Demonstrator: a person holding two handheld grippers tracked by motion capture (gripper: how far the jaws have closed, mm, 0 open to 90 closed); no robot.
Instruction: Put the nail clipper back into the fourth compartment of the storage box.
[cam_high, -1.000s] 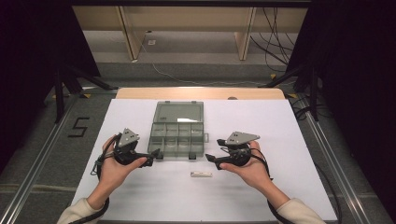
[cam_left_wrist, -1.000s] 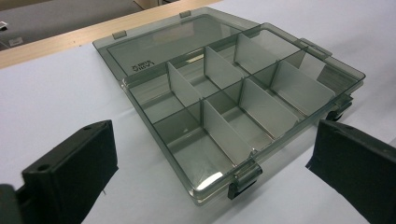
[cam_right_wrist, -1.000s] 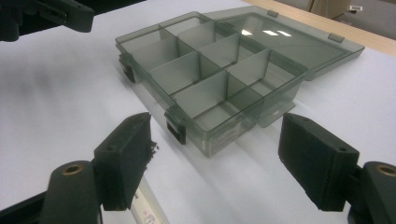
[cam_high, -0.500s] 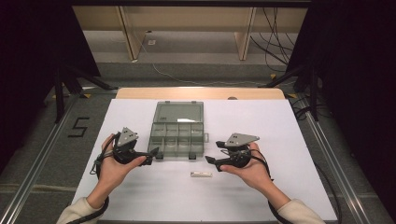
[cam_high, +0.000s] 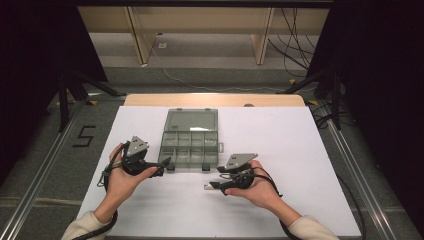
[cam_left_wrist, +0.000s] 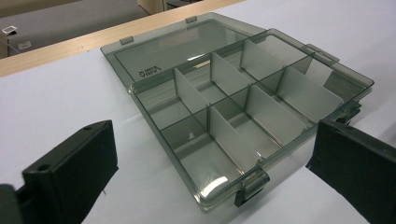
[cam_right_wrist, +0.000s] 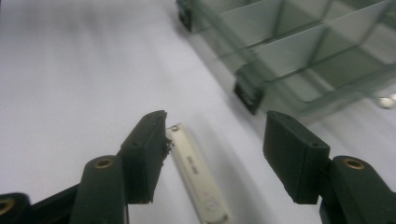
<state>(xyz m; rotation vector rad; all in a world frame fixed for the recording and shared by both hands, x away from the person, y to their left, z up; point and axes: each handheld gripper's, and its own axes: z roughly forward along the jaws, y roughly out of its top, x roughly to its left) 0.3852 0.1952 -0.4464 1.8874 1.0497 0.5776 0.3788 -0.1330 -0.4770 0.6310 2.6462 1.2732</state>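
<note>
Right gripper, jaws just closing yet apart, straddles the white stick to grasp it; left gripper, wide, waits beside the open compartment box.

Bare table is left free right of the right gripper; ahead, passage is blocked by the open organiser box.
</note>
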